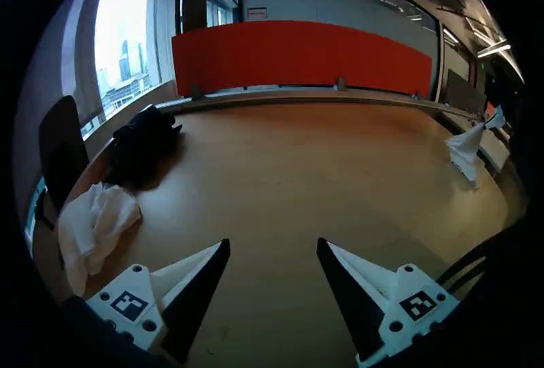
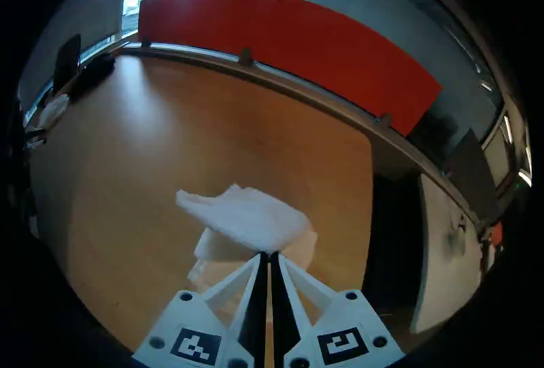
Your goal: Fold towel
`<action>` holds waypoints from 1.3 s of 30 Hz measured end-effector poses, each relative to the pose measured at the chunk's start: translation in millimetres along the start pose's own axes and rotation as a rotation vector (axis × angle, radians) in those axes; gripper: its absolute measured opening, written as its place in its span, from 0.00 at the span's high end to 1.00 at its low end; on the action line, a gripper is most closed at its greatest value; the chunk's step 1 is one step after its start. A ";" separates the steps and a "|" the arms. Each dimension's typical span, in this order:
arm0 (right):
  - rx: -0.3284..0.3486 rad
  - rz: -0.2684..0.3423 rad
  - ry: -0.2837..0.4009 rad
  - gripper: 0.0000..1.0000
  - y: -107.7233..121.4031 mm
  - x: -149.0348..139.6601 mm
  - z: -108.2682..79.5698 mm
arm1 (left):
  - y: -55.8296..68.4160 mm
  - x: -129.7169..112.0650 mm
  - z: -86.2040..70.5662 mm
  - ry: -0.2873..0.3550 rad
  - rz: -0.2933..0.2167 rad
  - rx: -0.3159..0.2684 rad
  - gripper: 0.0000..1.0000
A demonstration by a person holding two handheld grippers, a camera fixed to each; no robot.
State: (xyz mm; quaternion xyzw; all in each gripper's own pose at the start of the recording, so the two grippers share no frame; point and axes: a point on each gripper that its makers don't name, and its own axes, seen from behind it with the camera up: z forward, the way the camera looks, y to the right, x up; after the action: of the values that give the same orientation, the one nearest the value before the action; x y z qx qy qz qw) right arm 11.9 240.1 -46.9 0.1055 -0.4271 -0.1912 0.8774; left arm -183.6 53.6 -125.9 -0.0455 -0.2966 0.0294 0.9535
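the right gripper (image 2: 269,254) pinches the white towel (image 2: 248,217) above the table (image 2: 170,130). the left gripper (image 1: 273,245) gapes wide over the table.

white towel (image 2: 251,220) pinched in right tool (image 2: 267,256), over wooden table (image 2: 170,137)

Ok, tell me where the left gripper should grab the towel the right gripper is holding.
Take the free lower end of the towel, which droops below the right gripper shut on its upper part. Bring the open left gripper in from the side, one finger on each face of the hanging cloth; that end looks slack and unobstructed.
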 end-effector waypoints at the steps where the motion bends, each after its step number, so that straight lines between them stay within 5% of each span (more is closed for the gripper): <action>1: -0.003 0.003 -0.004 0.97 0.6 -3.1 -0.2 | -0.6 -0.3 -0.3 0.000 0.000 0.000 0.05; 39: -0.067 0.059 -0.195 0.98 18.1 -95.1 21.1 | -4.9 -3.3 -5.4 -0.013 0.029 0.007 0.05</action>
State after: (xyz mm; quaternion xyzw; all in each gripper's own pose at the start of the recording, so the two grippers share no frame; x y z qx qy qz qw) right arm -53.8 296.5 -95.2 0.0441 -0.5068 -0.1887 0.8400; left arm -183.1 48.1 -131.7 -0.0461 -0.3018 0.0447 0.9512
